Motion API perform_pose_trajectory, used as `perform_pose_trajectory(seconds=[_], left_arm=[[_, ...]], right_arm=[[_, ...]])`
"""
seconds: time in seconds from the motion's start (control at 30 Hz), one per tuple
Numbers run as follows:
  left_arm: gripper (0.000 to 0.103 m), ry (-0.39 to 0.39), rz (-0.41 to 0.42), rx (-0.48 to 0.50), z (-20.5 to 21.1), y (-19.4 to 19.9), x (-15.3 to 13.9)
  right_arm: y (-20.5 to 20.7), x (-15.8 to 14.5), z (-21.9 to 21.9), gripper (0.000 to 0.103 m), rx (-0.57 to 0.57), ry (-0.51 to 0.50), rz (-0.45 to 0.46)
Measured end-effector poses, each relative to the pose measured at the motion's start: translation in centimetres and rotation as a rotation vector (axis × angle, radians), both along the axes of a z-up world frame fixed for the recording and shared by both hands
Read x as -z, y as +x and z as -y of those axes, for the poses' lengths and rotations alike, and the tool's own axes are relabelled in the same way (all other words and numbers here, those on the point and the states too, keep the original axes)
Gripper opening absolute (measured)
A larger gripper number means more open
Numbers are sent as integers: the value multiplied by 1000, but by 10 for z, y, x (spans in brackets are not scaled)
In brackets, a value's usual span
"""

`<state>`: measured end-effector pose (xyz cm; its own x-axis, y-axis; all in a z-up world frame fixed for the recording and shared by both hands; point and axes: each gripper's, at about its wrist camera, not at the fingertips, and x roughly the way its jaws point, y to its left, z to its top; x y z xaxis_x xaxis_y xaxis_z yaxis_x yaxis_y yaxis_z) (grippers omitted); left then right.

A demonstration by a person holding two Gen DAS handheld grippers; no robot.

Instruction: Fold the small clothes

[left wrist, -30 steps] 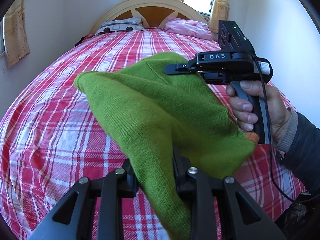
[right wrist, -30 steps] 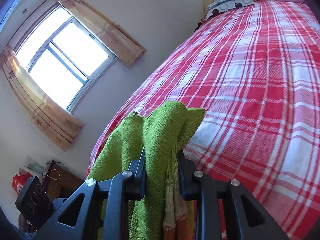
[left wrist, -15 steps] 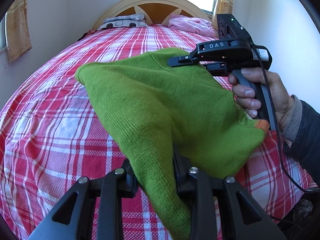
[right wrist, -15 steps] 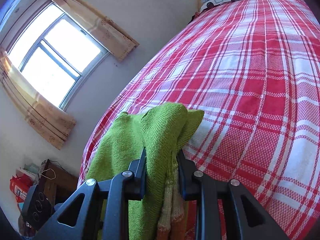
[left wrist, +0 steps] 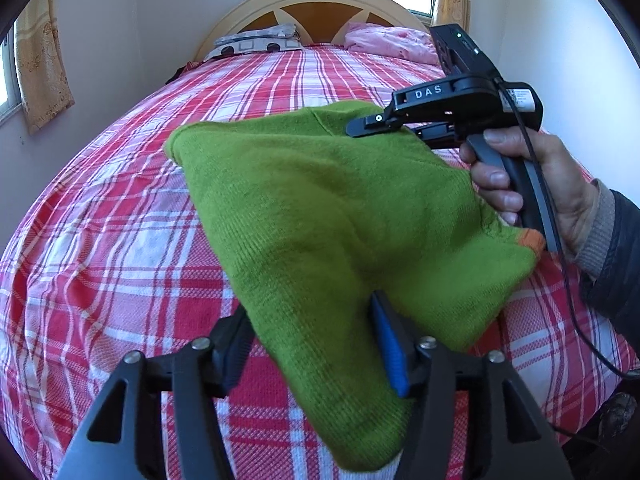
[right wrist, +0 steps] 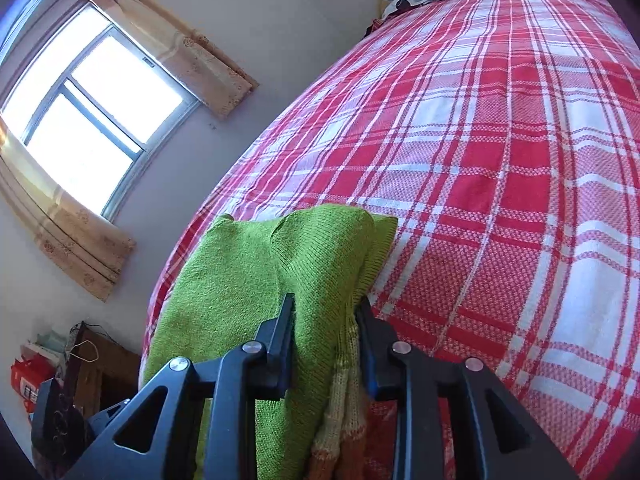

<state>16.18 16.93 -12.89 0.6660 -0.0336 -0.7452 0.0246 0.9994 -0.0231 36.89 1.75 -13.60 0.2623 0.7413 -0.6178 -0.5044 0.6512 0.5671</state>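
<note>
Left tool just opening, green sweater between; right tool pinches it over plaid bed.

Black fingers, blue pads.

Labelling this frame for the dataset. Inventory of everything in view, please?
green knit garment: 1, green with orange-striped cuff, held above the bed
bed: 1, red-white plaid cover, fills both views
headboard: 1, cream and brown, far end
patterned pillow: 1, grey-white, at headboard
pink bedding: 1, pink, beside the pillow
window: 1, beige curtains, side wall
wooden cabinet: 1, brown, under the window
left gripper: fingers just opened, garment lying loose between them
right gripper: fingers clamped on the garment
hand: 1, gripping the right gripper's handle, dark sleeve
</note>
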Motion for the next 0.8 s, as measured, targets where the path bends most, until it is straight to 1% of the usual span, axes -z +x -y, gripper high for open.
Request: perform_pose_trajectory(seconds=[0.07,0.13,0.23,0.27,0.33,0.37,0.43,0.47,0.53,0.57,0.63,0.67,0.7,0.73,0.77,0.8], left_arm=[[63,11,4,-11,-2,-4,-3],[64,22,8,-21,-5,-6,-6],[65,20,38,-51,-12,-10,-17],[70,20,51,-65,-15,-11,-21],[77,31,73,-105,-24,-8,-26],[77,39,77,-122,-28,-5,-27],[77,44,76,-148,-36,2,-26],[78,42,81,-164,-40,4,-26],[78,38,99,-210,-48,11,-27],[78,30,110,-227,-52,14,-28],[80,8,143,-256,-59,22,-29],[81,15,140,-269,-60,28,-27],[81,31,124,-280,-60,35,-24],[81,44,105,-278,-59,41,-20],[81,55,82,-273,-57,46,-15],[81,71,60,-271,-56,50,-10]], right_arm=[[-2,0,0,30,-2,-13,8],[-4,0,0,30,-9,-31,18],[-6,3,-1,34,0,-61,15],[-5,4,0,35,3,-69,18],[-9,3,3,36,6,-79,33],[-10,1,5,39,14,-93,42],[-17,-7,14,41,54,-127,89],[-26,-17,20,41,89,-145,130],[-46,-35,23,41,103,-156,191],[-59,-44,23,41,90,-150,224],[-89,-56,17,43,17,-119,268],[-99,-57,13,49,-23,-108,272],[-111,-55,5,53,-83,-114,266],[-115,-52,-1,53,-96,-145,261],[-119,-45,-6,53,-87,-202,257],[-119,-39,-6,53,-83,-225,250]])
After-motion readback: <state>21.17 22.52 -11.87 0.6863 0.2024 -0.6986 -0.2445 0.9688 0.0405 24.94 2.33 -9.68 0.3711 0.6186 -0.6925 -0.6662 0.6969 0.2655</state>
